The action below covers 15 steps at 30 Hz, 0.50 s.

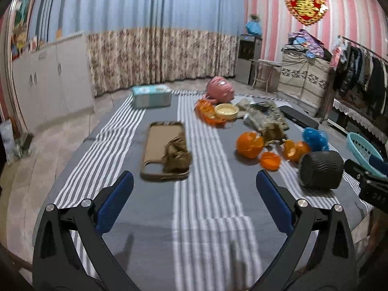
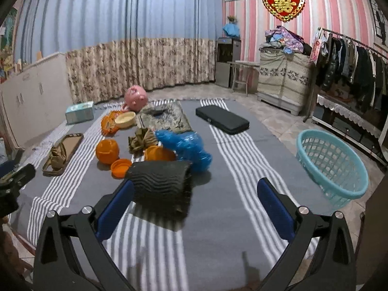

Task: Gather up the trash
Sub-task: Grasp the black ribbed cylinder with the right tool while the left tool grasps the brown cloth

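Only rightward, black case (image 2: pixel 222 119) (beyond basket (image 2: pixel 332 167)), both tongs wide.

Counts of stuff on the striped table (image 2: pixel 218 218)

Seen: 1 pink piggy bank (image 2: pixel 136 97), 1 tissue box (image 2: pixel 79 112), 1 cream bowl (image 2: pixel 125 119), 1 brown phone case (image 2: pixel 63 154), 1 black flat case (image 2: pixel 222 119), 1 black ribbed roll (image 2: pixel 160 184), 1 blue plastic bag (image 2: pixel 186 146), approx. 3 orange peel pcs (image 1: pixel 249 144), 2 crumpled brown wrappers (image 1: pixel 176 155), 1 teal basket (image 2: pixel 332 167) beside the table.
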Motion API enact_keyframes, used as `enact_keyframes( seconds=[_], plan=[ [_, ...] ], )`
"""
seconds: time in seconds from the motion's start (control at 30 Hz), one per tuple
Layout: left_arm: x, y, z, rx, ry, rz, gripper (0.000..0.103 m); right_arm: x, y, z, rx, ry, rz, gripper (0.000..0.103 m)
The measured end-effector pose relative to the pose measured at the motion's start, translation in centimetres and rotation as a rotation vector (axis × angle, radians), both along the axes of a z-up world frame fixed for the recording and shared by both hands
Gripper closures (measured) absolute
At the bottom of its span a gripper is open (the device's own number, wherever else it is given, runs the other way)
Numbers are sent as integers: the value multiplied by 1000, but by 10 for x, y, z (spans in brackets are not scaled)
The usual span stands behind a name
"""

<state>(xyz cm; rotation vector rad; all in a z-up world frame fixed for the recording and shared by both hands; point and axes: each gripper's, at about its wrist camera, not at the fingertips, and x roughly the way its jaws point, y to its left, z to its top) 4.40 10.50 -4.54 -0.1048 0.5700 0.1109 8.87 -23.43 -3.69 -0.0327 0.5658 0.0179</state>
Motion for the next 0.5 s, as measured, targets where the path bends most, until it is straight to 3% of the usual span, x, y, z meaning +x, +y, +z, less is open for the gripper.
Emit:
enact_keyframes(
  seconds=[0.5],
  plan=[
    [5, 45, -11, -2, 24, 91, 5, 41, 41, -24, -21, 134, -39, 4]
  ],
)
